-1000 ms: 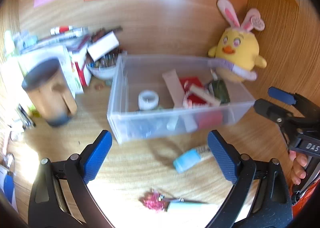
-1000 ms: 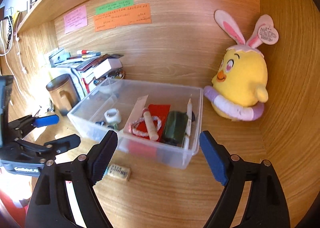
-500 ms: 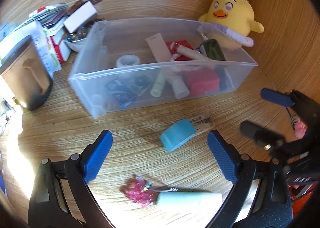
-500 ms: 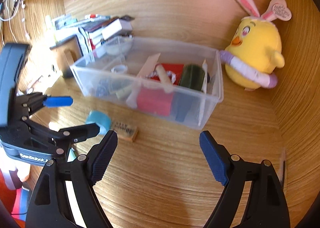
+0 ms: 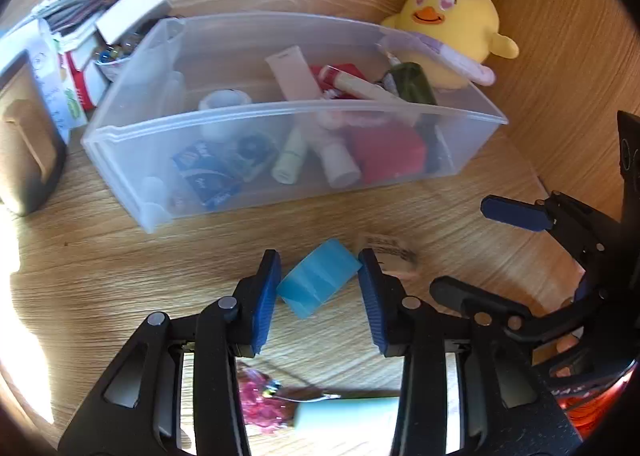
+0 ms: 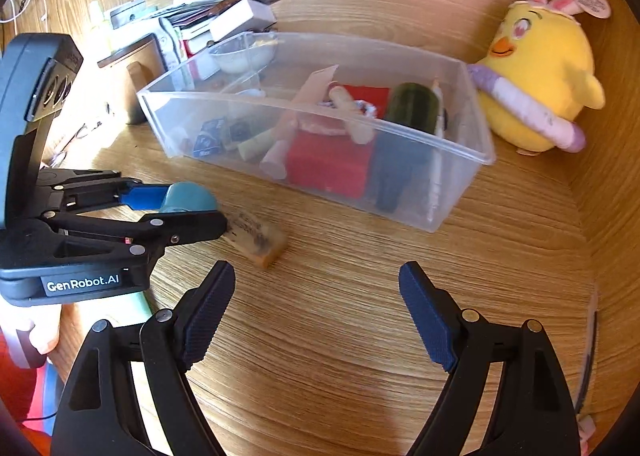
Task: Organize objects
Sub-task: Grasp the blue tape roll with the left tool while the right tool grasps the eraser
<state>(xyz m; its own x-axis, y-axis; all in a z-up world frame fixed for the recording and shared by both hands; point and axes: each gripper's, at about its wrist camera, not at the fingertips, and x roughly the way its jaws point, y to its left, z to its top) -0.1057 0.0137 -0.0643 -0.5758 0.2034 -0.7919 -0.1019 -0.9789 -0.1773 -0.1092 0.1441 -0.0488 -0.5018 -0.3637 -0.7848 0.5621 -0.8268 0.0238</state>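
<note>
A light blue roll (image 5: pixel 318 282) lies on the wooden desk in front of a clear plastic bin (image 5: pixel 256 127). My left gripper (image 5: pixel 320 292) has its blue pads on either side of the roll, touching or nearly touching it. It also shows in the right wrist view (image 6: pixel 176 207), with the roll (image 6: pixel 188 195) between its fingers. A tan eraser-like block (image 6: pixel 256 236) lies right beside the roll. My right gripper (image 6: pixel 316 316) is open and empty over bare desk, right of the left gripper.
The bin holds tubes, a red box, a dark green bottle and tape. A yellow bunny-eared plush (image 5: pixel 452 11) sits at the back right. A brown mug (image 5: pixel 28 159) and stacked boxes (image 5: pixel 100 35) stand left. A pink trinket and pale tube (image 5: pixel 304 408) lie near me.
My left gripper has dropped forward onto the blue roll and narrowed its jaws around it. My right gripper has tilted down toward the desk and stayed open.
</note>
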